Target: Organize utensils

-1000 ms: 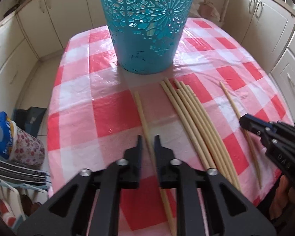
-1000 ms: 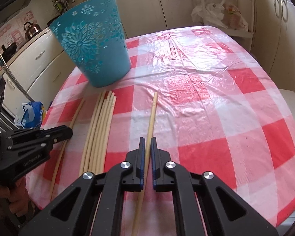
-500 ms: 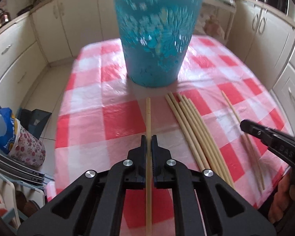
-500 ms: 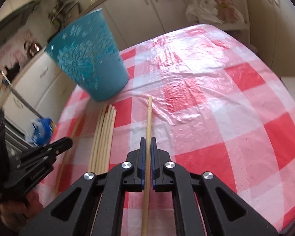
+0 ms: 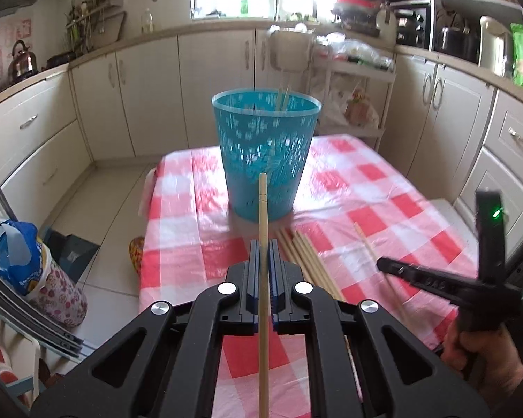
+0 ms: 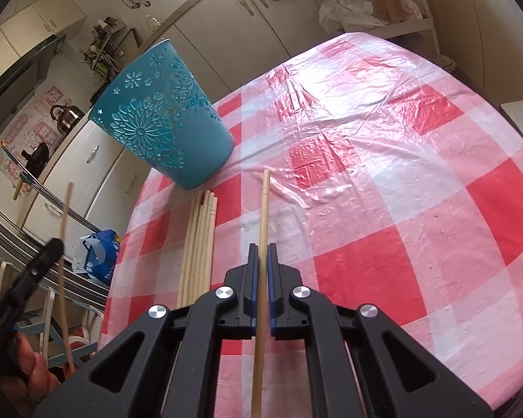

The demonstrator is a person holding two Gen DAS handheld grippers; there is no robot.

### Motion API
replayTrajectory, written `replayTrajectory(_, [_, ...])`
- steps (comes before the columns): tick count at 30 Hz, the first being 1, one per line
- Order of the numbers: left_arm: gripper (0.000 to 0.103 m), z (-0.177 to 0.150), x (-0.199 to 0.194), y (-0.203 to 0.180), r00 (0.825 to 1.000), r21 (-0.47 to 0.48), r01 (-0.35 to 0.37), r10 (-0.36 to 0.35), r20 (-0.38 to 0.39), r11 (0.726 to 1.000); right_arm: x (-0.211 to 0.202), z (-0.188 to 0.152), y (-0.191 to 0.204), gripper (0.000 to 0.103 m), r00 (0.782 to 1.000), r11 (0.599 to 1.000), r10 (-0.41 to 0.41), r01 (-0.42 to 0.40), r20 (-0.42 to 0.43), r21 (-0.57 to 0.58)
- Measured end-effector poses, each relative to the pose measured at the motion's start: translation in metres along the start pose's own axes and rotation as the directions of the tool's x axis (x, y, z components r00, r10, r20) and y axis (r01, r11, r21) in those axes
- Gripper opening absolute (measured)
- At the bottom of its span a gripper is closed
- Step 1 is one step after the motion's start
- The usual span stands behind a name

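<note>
Wooden chopstick point(image 5: 263, 244) pinched tight in left tongs point(image 5: 263, 268), raised short of teal bucket point(image 5: 265, 153) likely for dropping in; right tongs point(image 6: 263, 271) clamp another chopstick point(image 6: 263, 230) beside bundle point(image 6: 200, 240) on bench point(image 6: 383, 181) before bucket.

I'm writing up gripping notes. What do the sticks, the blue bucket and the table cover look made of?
Sticks: pale, matte, evenly round, probably bamboo or wood. Blue bucket: likely moulded plastic, with a flower pattern that looks cut through its wall. Table cover: glossy, wrinkled, red and white checks, apparently plastic or oilcloth.
</note>
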State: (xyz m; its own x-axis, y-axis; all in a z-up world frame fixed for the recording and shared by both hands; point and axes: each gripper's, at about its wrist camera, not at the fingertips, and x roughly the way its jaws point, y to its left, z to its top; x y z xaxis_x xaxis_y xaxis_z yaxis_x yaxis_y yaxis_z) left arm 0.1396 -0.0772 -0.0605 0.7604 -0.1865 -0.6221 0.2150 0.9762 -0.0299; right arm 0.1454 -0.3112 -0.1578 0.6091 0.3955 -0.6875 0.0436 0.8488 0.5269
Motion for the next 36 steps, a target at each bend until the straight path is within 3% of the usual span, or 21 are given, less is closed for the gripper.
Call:
replayTrajectory(7, [0.005,0.019,-0.030,0.006,0.993,-0.038,0.058,-0.053,0.103,0.998,-0.003,0.002,-0.004,0.006,0.998,0.997,0.062,-0.062,0.008,0.054])
replayTrajectory(17, [0.005,0.078,-0.058,0.031,0.962,-0.106,0.123,-0.093,0.256,0.987,-0.003,0.007,0.005,0.006,0.993,0.990,0.119,-0.120,0.027,0.067])
replayTrajectory(29, [0.005,0.142,-0.022,0.042,0.940,-0.145,0.149,-0.095,0.327,0.978,-0.002,0.016,-0.004,0.006,0.986,0.980,0.162,-0.166,0.042,0.108])
replayTrajectory(36, [0.005,0.189,0.019,0.041,0.924,-0.160,0.156,-0.086,0.371,0.975,-0.001,0.021,-0.006,0.006,0.983,0.976,0.177,-0.182,0.049,0.122])
